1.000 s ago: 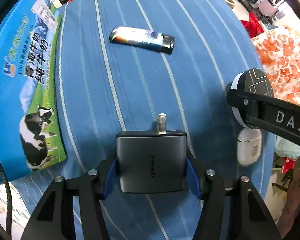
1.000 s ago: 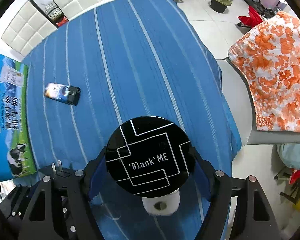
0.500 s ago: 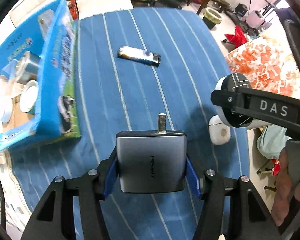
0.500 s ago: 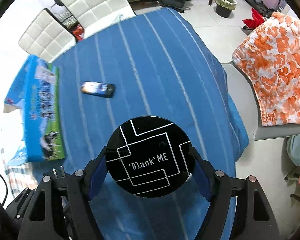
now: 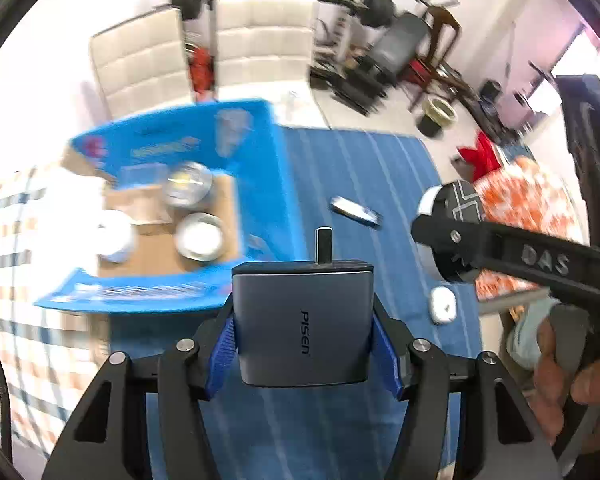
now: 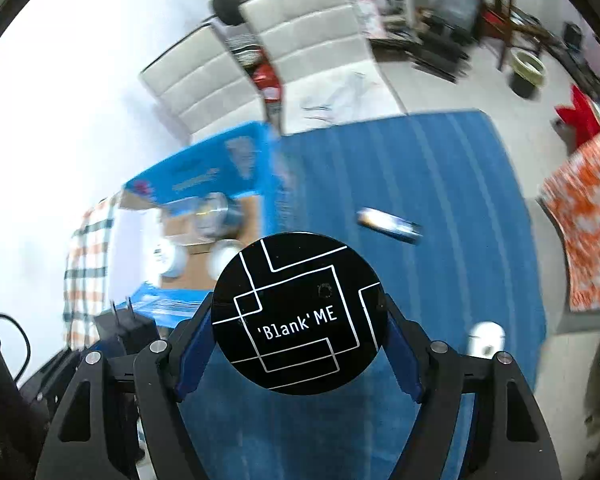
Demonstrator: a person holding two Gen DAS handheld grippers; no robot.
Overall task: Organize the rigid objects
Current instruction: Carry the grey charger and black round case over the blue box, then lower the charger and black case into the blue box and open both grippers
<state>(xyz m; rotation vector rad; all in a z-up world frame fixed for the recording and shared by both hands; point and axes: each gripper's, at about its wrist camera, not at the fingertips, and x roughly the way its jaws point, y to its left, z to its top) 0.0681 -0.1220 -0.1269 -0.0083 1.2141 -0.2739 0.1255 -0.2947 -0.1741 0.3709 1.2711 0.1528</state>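
Gripping a grey charger (image 5: 303,322) flat between its blue pads, prongs forward, the left tool (image 5: 303,354) carries it high over the bench (image 5: 360,168). Beside it, the right tool (image 6: 296,340) clamps a black round compact (image 6: 296,316) by its rim, face up (likely for a clean drop). Ahead and left of both sits the open blue milk carton box (image 5: 260,148), holding tins and small white tubs. A lighter (image 5: 355,213) and white earbud case (image 5: 443,305) lie on the cloth.

Blue striped table (image 5: 380,168), lighter (image 5: 355,211), white case (image 5: 443,305), blue carton (image 5: 256,184)
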